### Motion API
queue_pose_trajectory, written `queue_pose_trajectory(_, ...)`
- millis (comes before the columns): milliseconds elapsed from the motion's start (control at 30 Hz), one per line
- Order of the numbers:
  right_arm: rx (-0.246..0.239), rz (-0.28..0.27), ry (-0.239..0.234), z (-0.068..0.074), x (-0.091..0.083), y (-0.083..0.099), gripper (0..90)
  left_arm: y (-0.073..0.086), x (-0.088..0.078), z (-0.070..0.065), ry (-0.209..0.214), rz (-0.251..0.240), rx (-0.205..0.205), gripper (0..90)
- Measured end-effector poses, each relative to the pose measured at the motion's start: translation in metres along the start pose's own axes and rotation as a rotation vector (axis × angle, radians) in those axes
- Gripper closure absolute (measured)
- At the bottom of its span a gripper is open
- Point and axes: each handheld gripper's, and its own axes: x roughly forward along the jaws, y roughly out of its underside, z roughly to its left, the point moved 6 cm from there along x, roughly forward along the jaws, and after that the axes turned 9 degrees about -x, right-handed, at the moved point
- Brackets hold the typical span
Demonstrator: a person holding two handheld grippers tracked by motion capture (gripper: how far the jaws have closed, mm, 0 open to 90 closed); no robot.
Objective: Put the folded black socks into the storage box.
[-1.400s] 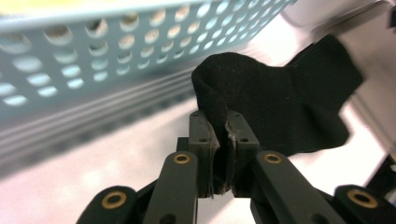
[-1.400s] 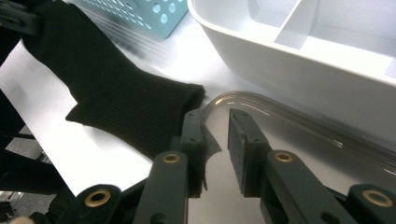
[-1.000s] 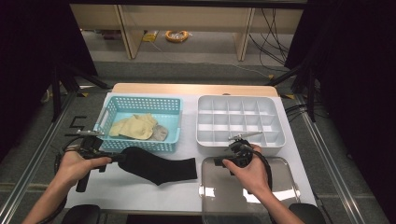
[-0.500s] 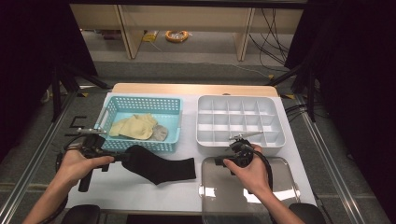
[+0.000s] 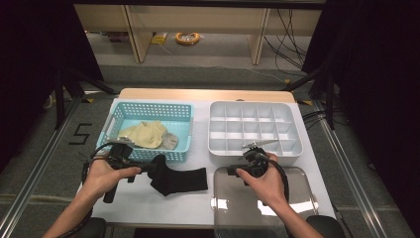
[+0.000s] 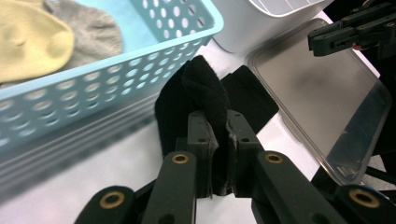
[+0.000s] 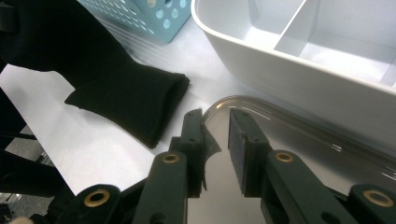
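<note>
A black sock [image 5: 178, 179] lies on the white table in front of the blue basket [image 5: 148, 110]. My left gripper [image 5: 151, 167] is shut on its left end, and in the left gripper view the fabric [image 6: 201, 93] bunches up between the pads of that gripper [image 6: 217, 116]. My right gripper [image 5: 230, 172] hovers over the left corner of a clear lid [image 5: 292, 198]. Its jaws [image 7: 215, 114] stand a little apart with nothing between them, and the sock's cuff [image 7: 126, 98] lies just to their left.
The basket [image 6: 93, 88] holds a yellow sock [image 5: 141, 134] and a grey sock [image 5: 169, 141]. A white compartment tray [image 5: 255, 148] stands at the back right, close behind the clear lid [image 7: 280, 121]. The table's front edge is near both hands.
My left hand has moved to the right, and the sock's left end has bunched up towards its cuff. The right hand has stayed where it was.
</note>
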Motion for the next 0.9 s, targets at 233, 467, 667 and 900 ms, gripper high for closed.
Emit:
queue_pose_trajectory(233, 0.007, 0.010, -0.014, 0.003, 0.000, 0.001, 76.4, 0.000, 0.019, -0.008, -0.008, 0.014, 0.019, 81.7)
queue_pose_trajectory(467, -0.014, -0.002, 0.007, 0.001, 0.002, 0.000, 76.3, 0.002, 0.033, -0.013, -0.016, 0.055, 0.044, 81.7)
queue_pose_trajectory(667, -0.017, -0.008, -0.001, 0.003, 0.004, 0.001, 76.2, 0.003, 0.046, -0.019, -0.023, 0.075, 0.069, 81.6)
queue_pose_trajectory(900, -0.019, 0.002, 0.006, 0.002, 0.003, 0.002, 76.1, 0.003, 0.063, -0.024, -0.029, 0.108, 0.108, 81.6)
